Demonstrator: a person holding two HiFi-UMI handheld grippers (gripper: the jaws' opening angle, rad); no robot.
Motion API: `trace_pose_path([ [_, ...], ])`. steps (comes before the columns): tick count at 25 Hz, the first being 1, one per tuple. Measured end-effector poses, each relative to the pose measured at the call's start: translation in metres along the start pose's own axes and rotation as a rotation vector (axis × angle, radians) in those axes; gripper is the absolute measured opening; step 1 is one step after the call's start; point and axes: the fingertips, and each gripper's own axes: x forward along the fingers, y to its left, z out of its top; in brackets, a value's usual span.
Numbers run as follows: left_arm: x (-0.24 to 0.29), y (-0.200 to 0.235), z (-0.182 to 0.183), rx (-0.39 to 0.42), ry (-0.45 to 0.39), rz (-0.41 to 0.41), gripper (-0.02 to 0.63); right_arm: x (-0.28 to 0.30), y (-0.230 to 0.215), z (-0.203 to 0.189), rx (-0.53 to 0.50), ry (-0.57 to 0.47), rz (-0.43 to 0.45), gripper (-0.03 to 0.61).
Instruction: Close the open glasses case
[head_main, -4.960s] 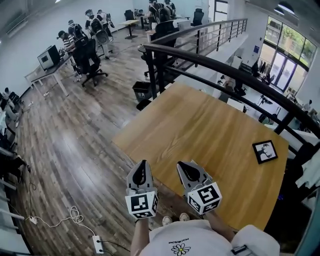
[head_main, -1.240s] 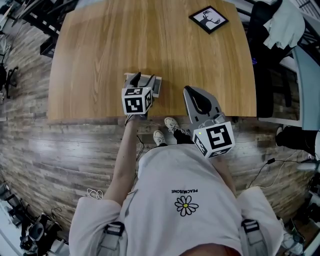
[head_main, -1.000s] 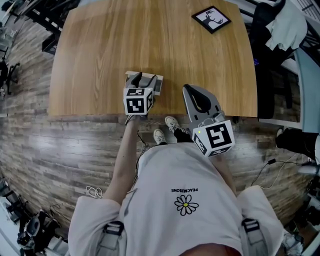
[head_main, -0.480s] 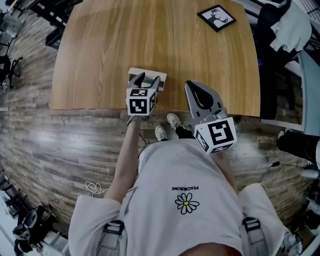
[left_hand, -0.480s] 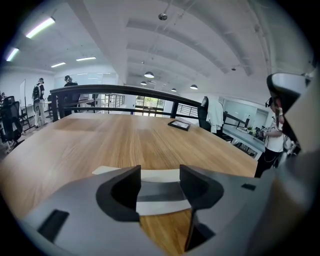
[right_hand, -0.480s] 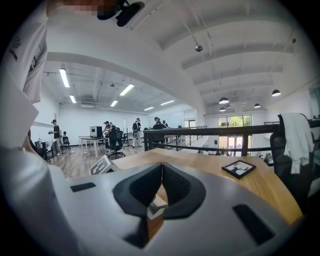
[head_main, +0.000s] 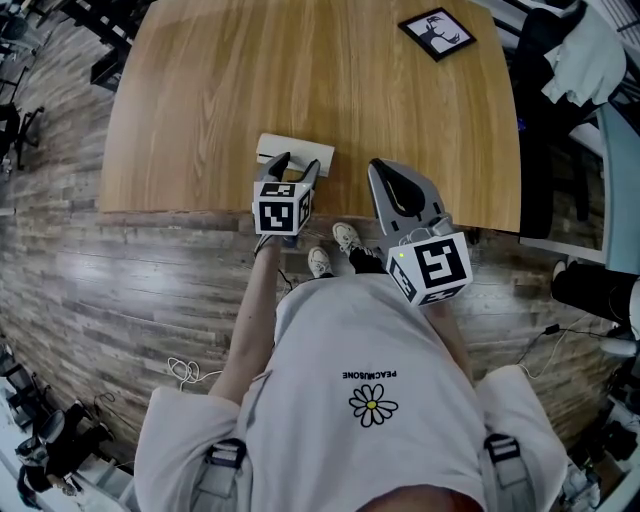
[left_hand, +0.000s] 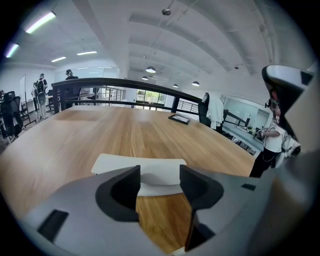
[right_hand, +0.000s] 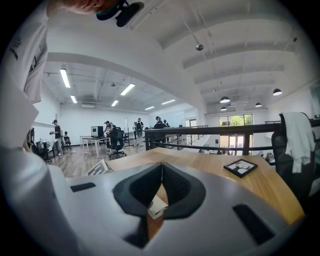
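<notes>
An open-plan office: desks (right_hand: 92, 141) with a monitor (right_hand: 97, 131), swivel chairs (right_hand: 118, 139), people (right_hand: 56, 131) standing about, strip lights (right_hand: 64, 78) overhead, and a black railing (right_hand: 215, 131) edging a raised floor.

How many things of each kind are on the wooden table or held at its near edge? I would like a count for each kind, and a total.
White flat glasses case: 1
Black-framed square picture: 1
Grey two-jaw grippers, left gripper and right gripper: 2
Total: 4
</notes>
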Motion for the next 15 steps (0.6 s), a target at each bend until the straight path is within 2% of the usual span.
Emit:
trace_pose_path([
  [7,0.002,0.001,-0.020,-0.014,0.050,0.005,0.244,-0.002,0.001,0.001,-0.007,0.002,-0.003,0.011],
  [15,-0.002,-0.002,-0.002,0.007,0.011,0.006,0.244,-0.006,-0.001,0.002,-0.007,-0.008,-0.012,0.011],
])
